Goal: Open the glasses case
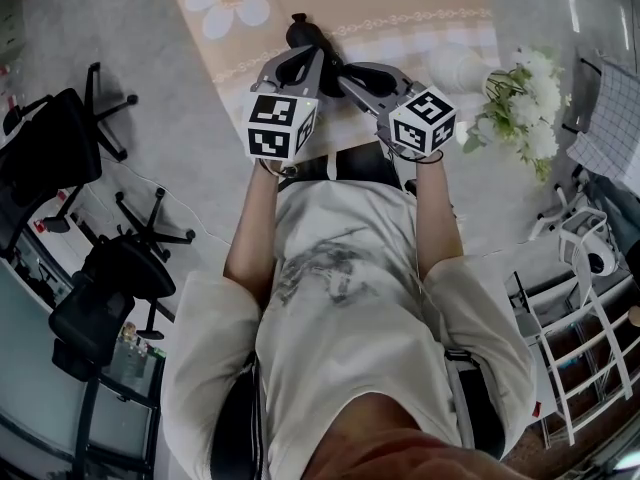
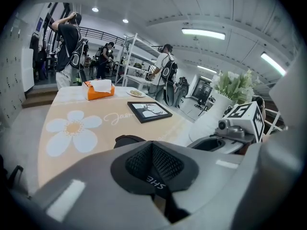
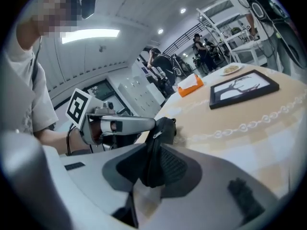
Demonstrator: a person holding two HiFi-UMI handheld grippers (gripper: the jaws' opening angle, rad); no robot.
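One glasses case [image 3: 160, 128] near tabletop [image 1: 440, 28] edge, two grippers: right gripper [image 3: 153, 162] jaws clamped on its zipper edge, left gripper [image 2: 152, 152] jaws fully closed, case at their tips, open tabletop beyond.

- Grey floor [image 1: 130, 38] with black office chairs [image 1: 55, 143].
- White shelving rack [image 2: 135, 56] stands further back.
- Long strip lights [image 2: 203, 33] glow on the pale ceiling [image 2: 158, 4].

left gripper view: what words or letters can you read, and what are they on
"SHE": upside down, white, on the dark tab between the jaws.
"Jasm": cursive on the tablecloth, cut off at the picture frame.
Marker cube: black squares only, no letters.
Nothing else is readable.
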